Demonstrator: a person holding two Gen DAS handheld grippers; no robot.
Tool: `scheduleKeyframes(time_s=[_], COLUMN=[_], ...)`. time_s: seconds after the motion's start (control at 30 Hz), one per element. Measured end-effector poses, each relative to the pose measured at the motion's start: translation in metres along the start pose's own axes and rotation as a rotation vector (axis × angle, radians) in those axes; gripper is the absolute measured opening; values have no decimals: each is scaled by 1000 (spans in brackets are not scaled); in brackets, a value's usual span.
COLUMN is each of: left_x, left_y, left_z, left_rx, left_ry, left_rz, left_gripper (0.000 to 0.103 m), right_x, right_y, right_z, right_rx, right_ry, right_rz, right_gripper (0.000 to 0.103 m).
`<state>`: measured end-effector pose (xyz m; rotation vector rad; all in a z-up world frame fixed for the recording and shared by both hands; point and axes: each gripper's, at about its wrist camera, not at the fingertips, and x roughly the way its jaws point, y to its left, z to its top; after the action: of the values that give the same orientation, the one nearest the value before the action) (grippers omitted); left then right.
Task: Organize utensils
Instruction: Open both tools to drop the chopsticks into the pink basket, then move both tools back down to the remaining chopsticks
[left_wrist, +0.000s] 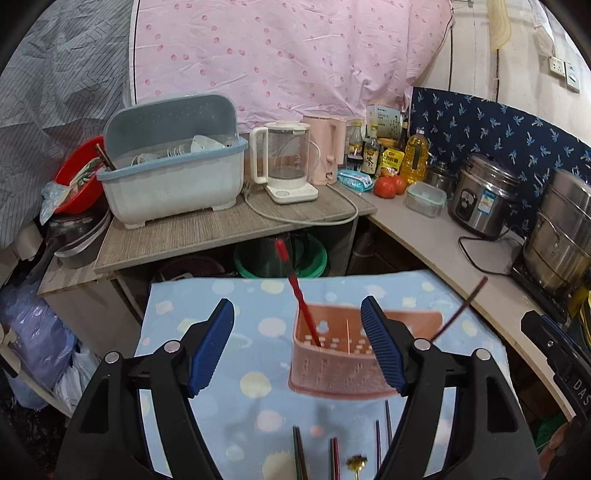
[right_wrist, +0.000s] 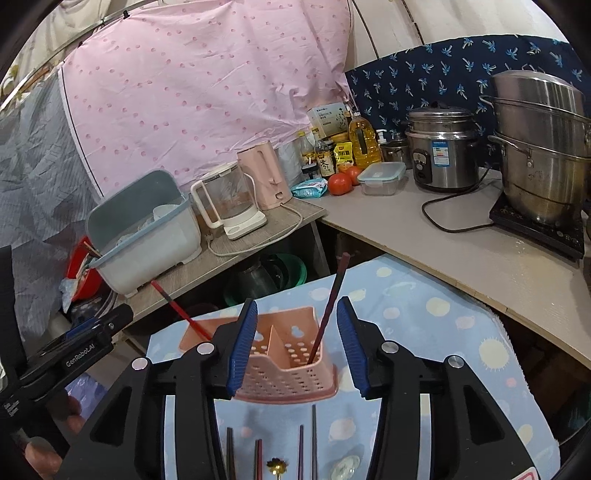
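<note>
Left wrist view gave me the widest read: a blue spotted cloth (left_wrist: 229, 369) covered the work table and ran out to a near-straight far edge, beyond which the floor bins sat lower; the wooden counter (left_wrist: 461, 254) crowded the right side, so I judged the free room lay mostly to the left and toward me; on that cloth stood the pink utensil caddy (left_wrist: 332, 369), divided into two compartments, placed square ahead of both tools, presumably so either one could reach it; my left gripper (left_wrist: 297, 347) stood released, its blue pads apart and nothing between them, the caddy merely behind; my right gripper (right_wrist: 297, 345) was likewise spread and empty, its jaws framing the caddy from above without touching; a red chopstick (left_wrist: 295, 288) leaned in the left compartment and a dark chopstick (right_wrist: 328, 306) leaned in the right one, each tilted outward against the rim, which I took as each tool having one compartment to serve; the remaining chopsticks (right_wrist: 313, 435) and a small gold spoon (right_wrist: 275, 467) lay flat in a row near me, just short of the caddy, not yet sorted.
</note>
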<state>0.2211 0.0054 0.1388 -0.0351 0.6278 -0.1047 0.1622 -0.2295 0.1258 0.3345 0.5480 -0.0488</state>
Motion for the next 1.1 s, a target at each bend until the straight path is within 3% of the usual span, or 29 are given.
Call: scheduleKeyframes(time_s=[0.67, 1.1], left_x=[-43, -34], left_y=[-14, 13], left_z=[-126, -231], left_rx=[3, -20], left_ry=[209, 352], left_rz=[-66, -19], left_gripper=[69, 69], right_x=[-52, -44], right_y=[-20, -36], right_z=[-116, -204], right_rx=[-15, -54], right_ry=[166, 336], right_rz=[-13, -63], right_gripper=[45, 45])
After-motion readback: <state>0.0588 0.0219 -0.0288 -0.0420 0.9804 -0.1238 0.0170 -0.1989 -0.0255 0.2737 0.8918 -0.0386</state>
